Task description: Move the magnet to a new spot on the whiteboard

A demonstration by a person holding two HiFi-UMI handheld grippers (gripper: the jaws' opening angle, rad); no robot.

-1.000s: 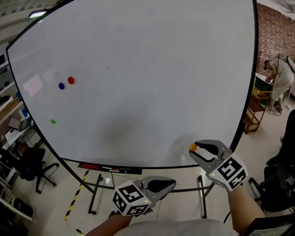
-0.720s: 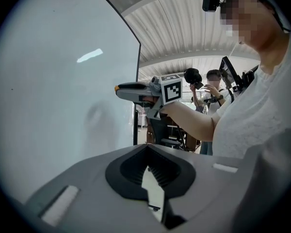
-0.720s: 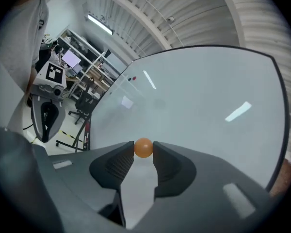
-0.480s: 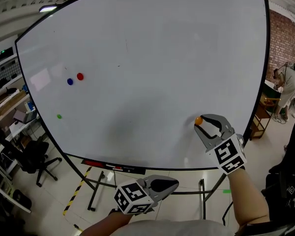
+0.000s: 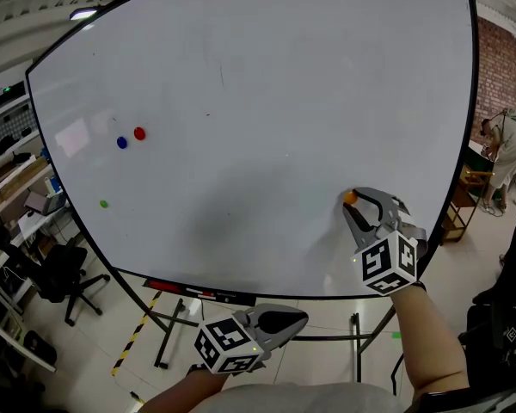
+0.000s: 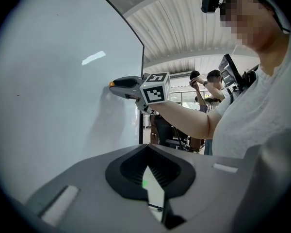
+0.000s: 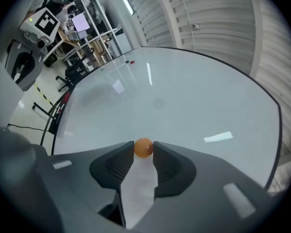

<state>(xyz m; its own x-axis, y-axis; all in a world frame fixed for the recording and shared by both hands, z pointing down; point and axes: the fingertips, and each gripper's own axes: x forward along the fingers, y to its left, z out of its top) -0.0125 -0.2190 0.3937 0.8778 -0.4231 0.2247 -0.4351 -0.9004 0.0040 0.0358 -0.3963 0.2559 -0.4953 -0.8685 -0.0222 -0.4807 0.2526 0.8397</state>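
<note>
The right gripper (image 5: pixel 355 203) has its jaws closed to a narrow gap, pinching the small orange magnet (image 5: pixel 350 197) between their tips. The magnet sits against the whiteboard (image 5: pixel 267 101), near its lower right corner. The left gripper (image 5: pixel 285 323) hangs below the board's bottom edge, jaws together with nothing between them. Red (image 5: pixel 139 133), blue (image 5: pixel 122 143) and green (image 5: pixel 103 203) magnets sit near the left edge.
</note>
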